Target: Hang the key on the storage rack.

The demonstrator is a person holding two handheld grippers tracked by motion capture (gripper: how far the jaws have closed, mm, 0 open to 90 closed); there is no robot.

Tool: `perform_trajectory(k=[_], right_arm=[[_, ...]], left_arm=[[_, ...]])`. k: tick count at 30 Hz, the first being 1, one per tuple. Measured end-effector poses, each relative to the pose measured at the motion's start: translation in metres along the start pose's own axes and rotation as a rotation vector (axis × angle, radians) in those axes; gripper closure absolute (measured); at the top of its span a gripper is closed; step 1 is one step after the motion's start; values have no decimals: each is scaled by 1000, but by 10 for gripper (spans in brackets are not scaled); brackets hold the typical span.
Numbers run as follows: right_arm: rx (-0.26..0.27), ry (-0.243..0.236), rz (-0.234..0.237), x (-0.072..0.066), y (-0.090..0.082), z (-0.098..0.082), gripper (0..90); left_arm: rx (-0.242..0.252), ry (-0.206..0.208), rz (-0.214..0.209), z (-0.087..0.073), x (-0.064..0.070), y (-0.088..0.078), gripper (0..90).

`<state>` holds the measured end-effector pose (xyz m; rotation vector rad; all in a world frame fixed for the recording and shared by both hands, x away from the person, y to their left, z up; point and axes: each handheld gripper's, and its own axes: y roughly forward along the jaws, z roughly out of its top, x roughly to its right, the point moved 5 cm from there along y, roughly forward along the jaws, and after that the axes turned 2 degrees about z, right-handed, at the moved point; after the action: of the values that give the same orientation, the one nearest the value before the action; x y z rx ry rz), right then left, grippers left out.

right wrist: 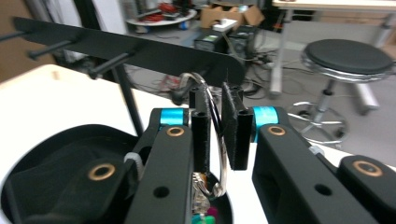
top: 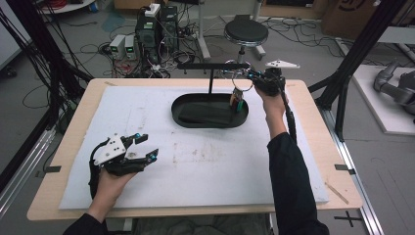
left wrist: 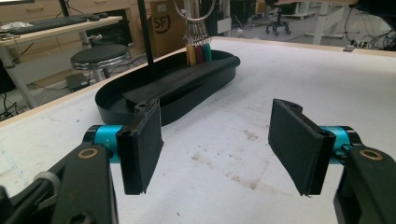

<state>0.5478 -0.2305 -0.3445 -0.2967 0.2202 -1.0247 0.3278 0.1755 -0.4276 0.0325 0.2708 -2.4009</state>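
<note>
r gripper (right wrist: 214, 135) far right at rack (right wrist: 140, 49) | jaws slightly apart round key ring (right wrist: 219, 140), on peg | we ease out straight, no snag | l gripper (left wrist: 215, 144) wide open, empty, near left

Large silver key ring (right wrist: 218, 140) hanging upright at the right end of the black rack's crossbar (top: 211, 65), above the right end of its oval tray (top: 182, 115); coloured tags (left wrist: 198, 52) — yellow, red, green — dangling below, just over the tray floor.

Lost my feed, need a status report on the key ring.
Left gripper open, idle over the mat. Right gripper open around the key ring at the rack. Nothing blocking.
</note>
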Motion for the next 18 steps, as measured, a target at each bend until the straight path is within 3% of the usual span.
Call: perform_trajectory(k=[5, 9, 16, 18], right_arm=[[0, 26, -30, 6, -3, 0, 776], [1, 31, -33, 7, -9, 1, 634], [-62, -78, -22, 4, -30, 1, 516], [-74, -86, 9, 0, -39, 3, 488]], left_arm=[[0, 1, -2, 0, 0, 1, 349], [-7, 4, 4, 0, 0, 1, 349], [-20, 9, 21, 0, -2, 2, 342], [-18, 9, 24, 0, -2, 2, 341]])
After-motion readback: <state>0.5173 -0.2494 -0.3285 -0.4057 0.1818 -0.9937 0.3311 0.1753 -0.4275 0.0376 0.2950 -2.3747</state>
